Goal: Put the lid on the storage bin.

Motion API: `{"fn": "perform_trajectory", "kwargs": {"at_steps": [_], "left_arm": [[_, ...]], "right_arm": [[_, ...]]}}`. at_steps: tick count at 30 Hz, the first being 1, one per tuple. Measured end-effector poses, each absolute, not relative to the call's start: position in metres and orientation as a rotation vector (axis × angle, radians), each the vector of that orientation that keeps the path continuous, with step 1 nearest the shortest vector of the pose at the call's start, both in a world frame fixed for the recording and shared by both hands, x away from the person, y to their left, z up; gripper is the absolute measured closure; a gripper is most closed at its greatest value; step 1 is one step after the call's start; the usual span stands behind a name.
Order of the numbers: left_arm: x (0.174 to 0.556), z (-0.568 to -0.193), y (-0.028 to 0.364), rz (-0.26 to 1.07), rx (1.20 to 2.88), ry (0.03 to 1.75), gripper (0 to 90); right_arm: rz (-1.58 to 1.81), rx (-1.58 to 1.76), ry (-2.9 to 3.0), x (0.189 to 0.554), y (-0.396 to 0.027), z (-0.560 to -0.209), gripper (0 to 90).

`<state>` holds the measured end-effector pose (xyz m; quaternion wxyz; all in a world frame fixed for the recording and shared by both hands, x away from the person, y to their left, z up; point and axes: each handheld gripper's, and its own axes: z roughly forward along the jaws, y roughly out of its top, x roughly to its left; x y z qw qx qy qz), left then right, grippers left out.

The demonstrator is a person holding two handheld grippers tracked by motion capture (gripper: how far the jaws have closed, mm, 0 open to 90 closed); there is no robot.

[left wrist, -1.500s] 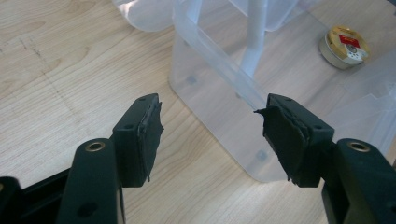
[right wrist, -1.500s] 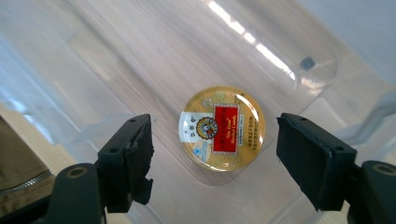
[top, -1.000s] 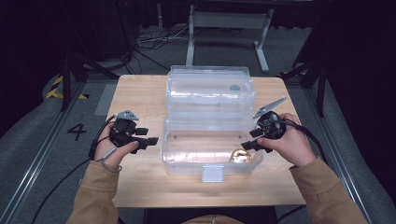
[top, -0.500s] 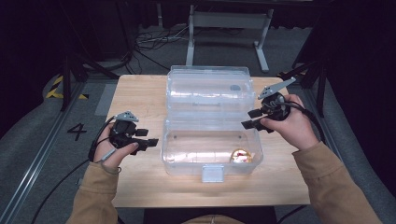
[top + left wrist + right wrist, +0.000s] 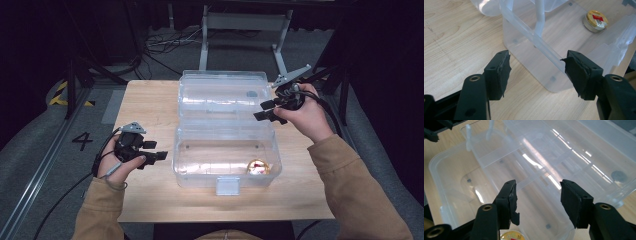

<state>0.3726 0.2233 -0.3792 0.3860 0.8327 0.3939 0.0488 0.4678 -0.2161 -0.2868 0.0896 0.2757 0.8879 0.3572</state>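
- We see a clear plastic box in the middle of the wooden table, with its lid thrown back and lying flat on the far side, joined to the box along the hinge edge.
- The box is see-through with frosted, slightly milky walls, rounded corners and a small latch tab on its near wall.
- Inside the box, in the near right corner, lies a small round tin with a gold top and a red label; in the left gripper view it rests flat on the box floor.
- Our left gripper hovers just beside the box's left wall, jaws apart and gripping nothing.
- Our right gripper is raised over the right end of the lid; its jaws have just been closing, yet they stand apart with nothing between them.
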Motion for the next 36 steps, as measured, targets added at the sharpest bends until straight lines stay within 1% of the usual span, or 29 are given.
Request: {"fn": "perform_trajectory", "kwargs": {"at_steps": [9, 17, 22, 28, 29, 31, 33, 36], "left_arm": [[0.369, -0.380, 0.223, 0.129, 2.129, 0.996, 37.5], [0.367, -0.381, 0.221, 0.123, 2.134, 0.988, 37.5], [0.365, -0.380, 0.220, 0.120, 2.134, 0.981, 37.5], [0.364, -0.381, 0.216, 0.120, 2.146, 0.972, 37.5], [0.364, -0.381, 0.216, 0.121, 2.150, 0.966, 37.4], [0.364, -0.381, 0.215, 0.118, 2.151, 0.966, 37.5], [0.364, -0.381, 0.213, 0.118, 2.150, 0.963, 37.5], [0.363, -0.380, 0.210, 0.116, 2.155, 0.948, 37.5]], "right_arm": [[1.093, 0.769, 2.630, 0.489, -0.207, -0.285, 47.3], [1.090, 0.684, 2.680, 0.509, -0.192, -0.293, 52.0], [1.089, 0.651, 2.723, 0.519, -0.186, -0.300, 57.6], [1.063, 0.590, 2.763, 0.524, -0.180, -0.307, 61.6], [1.065, 0.587, 2.765, 0.524, -0.179, -0.307, 63.1], [1.078, 0.579, 2.783, 0.524, -0.178, -0.307, 71.6], [1.079, 0.567, 2.800, 0.523, -0.177, -0.307, 76.2], [1.071, 0.559, 2.809, 0.523, -0.177, -0.307, 78.1]]}}
